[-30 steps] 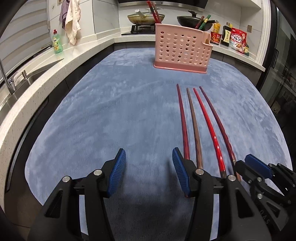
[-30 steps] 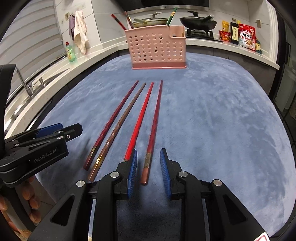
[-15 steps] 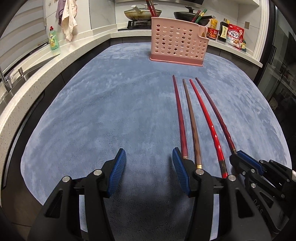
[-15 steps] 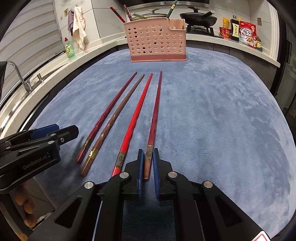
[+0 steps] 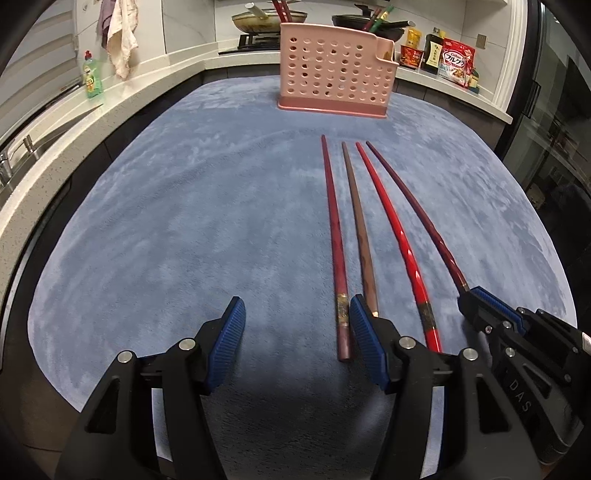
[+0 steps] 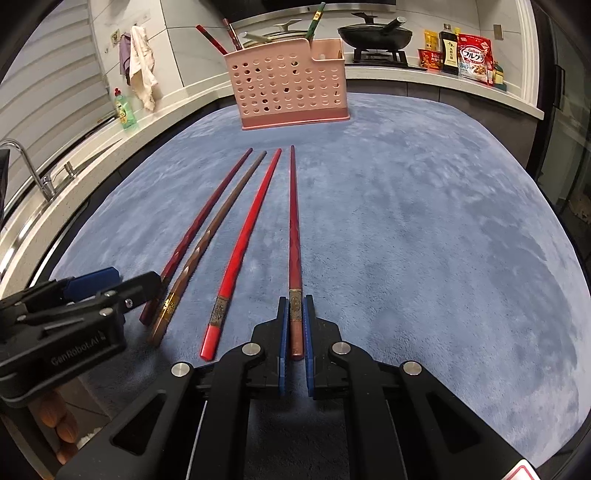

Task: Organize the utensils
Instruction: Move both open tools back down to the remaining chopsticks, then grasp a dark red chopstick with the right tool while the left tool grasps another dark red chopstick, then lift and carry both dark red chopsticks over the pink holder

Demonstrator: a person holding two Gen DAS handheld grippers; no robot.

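Note:
Several chopsticks lie side by side on the blue mat [image 6: 424, 240]. My right gripper [image 6: 294, 321] is shut on the near end of the rightmost dark red chopstick [image 6: 293, 221], which still rests along the mat; it also shows in the left wrist view [image 5: 417, 206]. Left of it lie a bright red chopstick [image 6: 247, 236], a brown chopstick [image 6: 218, 229] and a maroon chopstick [image 6: 203, 218]. My left gripper [image 5: 295, 325] is open and empty, low over the mat, its right finger by the brown chopstick's end [image 5: 364, 251]. A pink perforated utensil holder [image 6: 290, 85] stands at the far end with chopsticks in it.
A white counter curves around the mat, with a sink tap [image 6: 26, 162] and green soap bottle [image 6: 123, 107] at left. Pans [image 6: 376, 35] on a stove and food packets [image 6: 472, 59] stand behind the holder. The mat's front edge is near both grippers.
My right gripper has closed from slightly open onto the end of the rightmost dark red chopstick. Both grippers have drawn back a little, showing more of the chopstick ends.

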